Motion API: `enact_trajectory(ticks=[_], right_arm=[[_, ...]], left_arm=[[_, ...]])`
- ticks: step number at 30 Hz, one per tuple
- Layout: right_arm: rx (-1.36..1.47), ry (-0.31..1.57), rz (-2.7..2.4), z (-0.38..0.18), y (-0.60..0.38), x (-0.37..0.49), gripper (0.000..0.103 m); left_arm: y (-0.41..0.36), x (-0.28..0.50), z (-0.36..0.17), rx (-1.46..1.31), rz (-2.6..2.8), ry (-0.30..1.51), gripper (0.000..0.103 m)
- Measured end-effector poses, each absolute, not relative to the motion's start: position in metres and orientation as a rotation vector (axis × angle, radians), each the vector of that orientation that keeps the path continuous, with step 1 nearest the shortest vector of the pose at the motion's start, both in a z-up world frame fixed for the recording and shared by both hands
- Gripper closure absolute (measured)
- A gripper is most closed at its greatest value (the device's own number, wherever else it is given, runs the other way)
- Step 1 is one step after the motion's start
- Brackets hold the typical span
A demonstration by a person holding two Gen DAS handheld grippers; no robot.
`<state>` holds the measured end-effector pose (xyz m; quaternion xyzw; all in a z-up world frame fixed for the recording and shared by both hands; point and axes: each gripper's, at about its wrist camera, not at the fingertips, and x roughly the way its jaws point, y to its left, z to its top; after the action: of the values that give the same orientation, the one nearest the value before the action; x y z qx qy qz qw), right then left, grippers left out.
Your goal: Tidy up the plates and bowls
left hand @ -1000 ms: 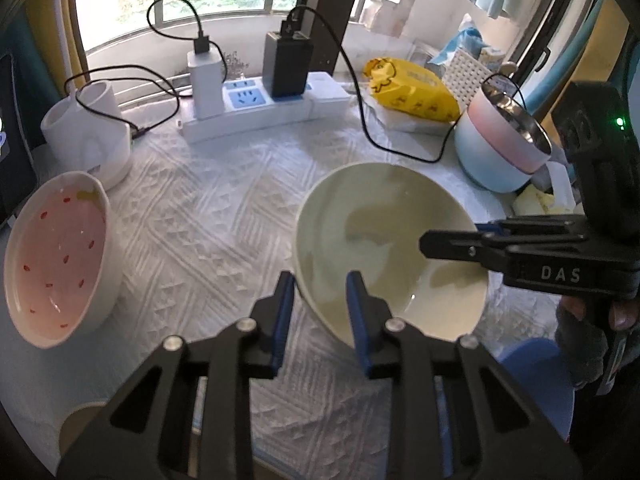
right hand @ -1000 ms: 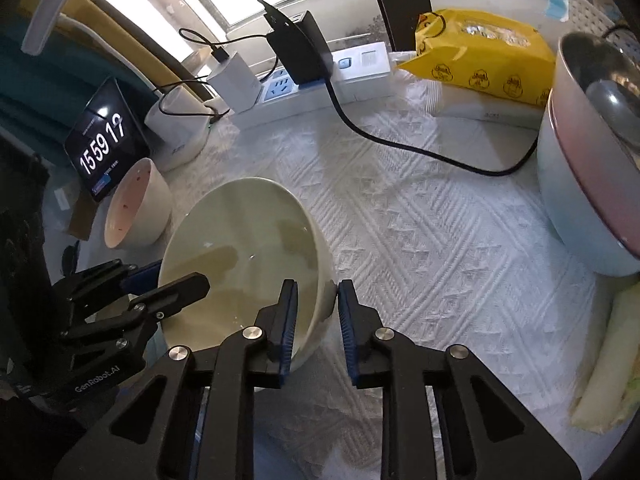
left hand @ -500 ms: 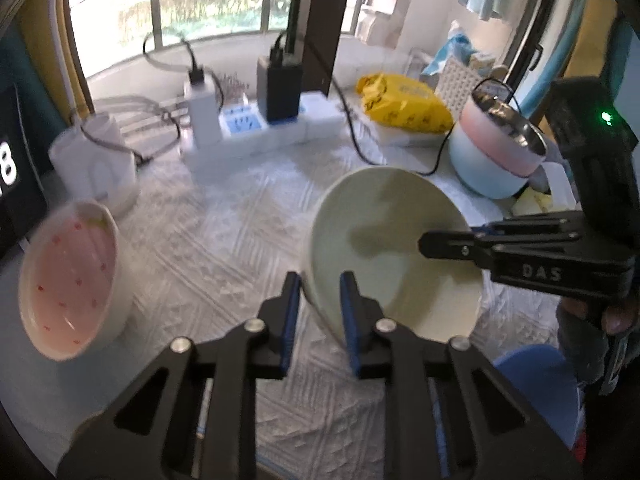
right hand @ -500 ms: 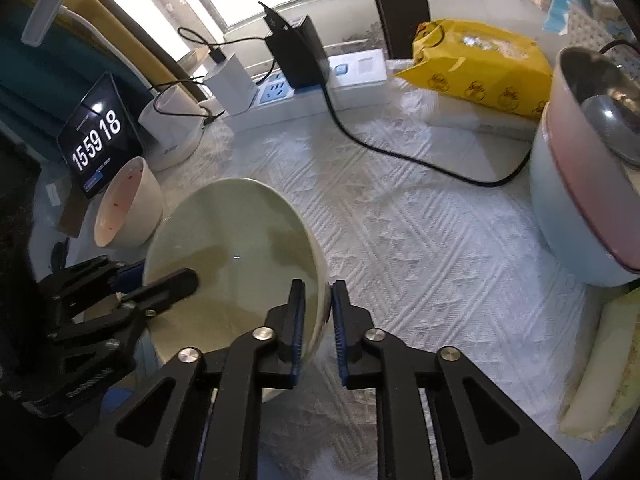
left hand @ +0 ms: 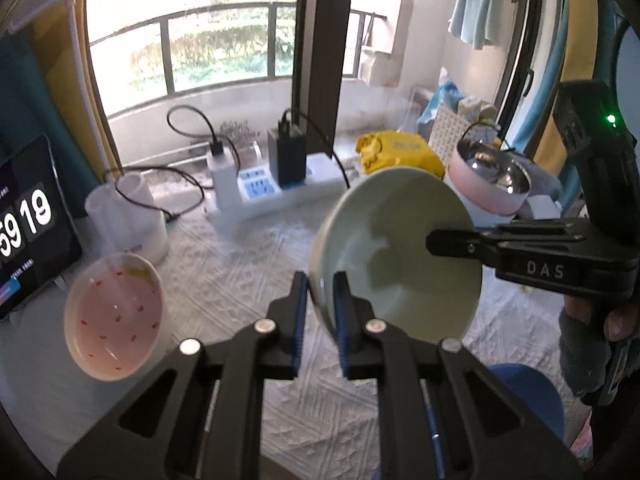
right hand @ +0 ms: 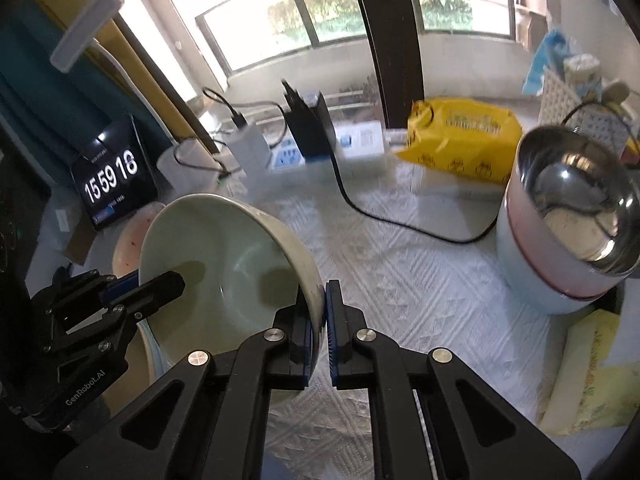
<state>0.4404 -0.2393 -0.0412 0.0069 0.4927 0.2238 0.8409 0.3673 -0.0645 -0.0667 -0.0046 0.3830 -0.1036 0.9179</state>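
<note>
Left wrist view: both grippers, left point(left hand: 320, 292) and right point(right hand: 319, 312), clamp green bowl point(left hand: 400, 256) at opposite rims | pink bowl point(left hand: 116, 312) lies leftward, nearer left gripper.

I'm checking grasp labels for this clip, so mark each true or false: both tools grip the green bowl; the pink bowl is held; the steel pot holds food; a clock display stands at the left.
1. Both tools, left tool and right tool, clamp the green bowl: true.
2. The pink bowl is held: false, it sits on the table untouched.
3. The steel pot holds food: false, it looks empty.
4. A clock display stands at the left: true.
</note>
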Motion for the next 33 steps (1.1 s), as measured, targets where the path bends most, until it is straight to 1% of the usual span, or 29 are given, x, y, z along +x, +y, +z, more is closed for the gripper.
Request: enact_trajectory(ticks=[12, 33], right_arm=[[0.022, 0.989, 0.468, -0.006, -0.241, 0.416, 0.095], [0.028, 0.989, 0.456, 0.012, -0.245, 0.360, 0.095]], left_arm=[[-0.065, 0.338, -0.039, -0.012, -0.228, 0.728, 0.090], [-0.067, 0.284, -0.026, -0.028, -0.262, 0.721, 0.090]])
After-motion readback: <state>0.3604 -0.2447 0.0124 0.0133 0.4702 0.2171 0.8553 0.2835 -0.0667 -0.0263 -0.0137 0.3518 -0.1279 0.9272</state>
